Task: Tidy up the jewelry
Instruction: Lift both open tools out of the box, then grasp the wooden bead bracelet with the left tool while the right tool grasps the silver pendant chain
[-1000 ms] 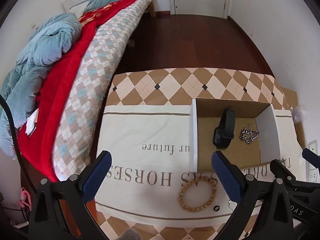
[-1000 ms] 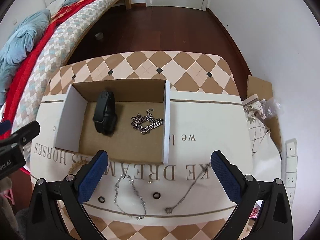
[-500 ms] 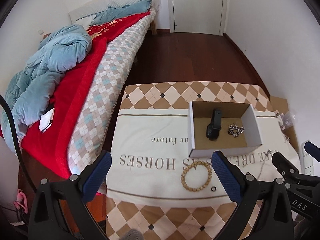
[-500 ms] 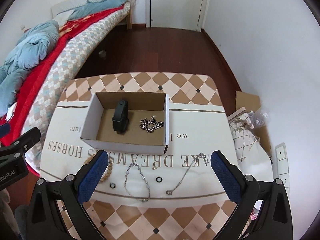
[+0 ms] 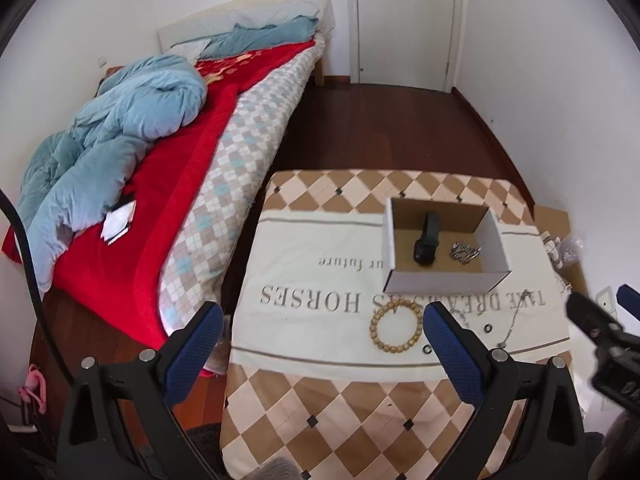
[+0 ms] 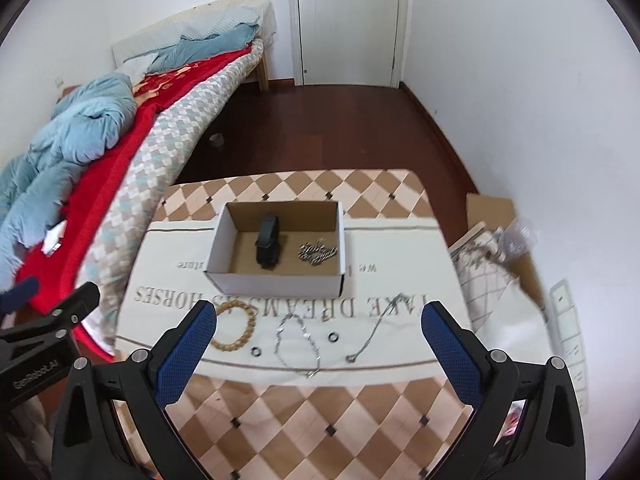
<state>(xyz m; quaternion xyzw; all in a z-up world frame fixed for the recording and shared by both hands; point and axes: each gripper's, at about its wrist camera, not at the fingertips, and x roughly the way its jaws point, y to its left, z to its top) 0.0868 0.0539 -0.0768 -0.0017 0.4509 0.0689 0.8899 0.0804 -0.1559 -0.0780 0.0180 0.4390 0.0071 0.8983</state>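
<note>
A white cardboard box (image 6: 276,280) (image 5: 436,283) stands on the cloth-covered table. It holds a black watch (image 6: 268,246) (image 5: 427,239) and a silver chain bracelet (image 6: 318,254) (image 5: 464,253). In front of it lie a gold bead bracelet (image 6: 236,330) (image 5: 396,330), two small dark rings (image 6: 333,337) (image 6: 255,352), a silver necklace (image 6: 298,346) and a thin chain (image 6: 374,330). My left gripper (image 5: 320,354) and my right gripper (image 6: 318,354) are both open and empty, held high and back from the table.
A bed (image 5: 168,184) with red blanket and blue duvet runs along the left. Cardboard and a plastic bag (image 6: 516,240) lie on the floor at the right by the wall. A white door (image 6: 346,20) is at the far end.
Both grippers have pulled up and back from the table. The box and the jewelry now look smaller and farther off. Nothing on the table has moved.
</note>
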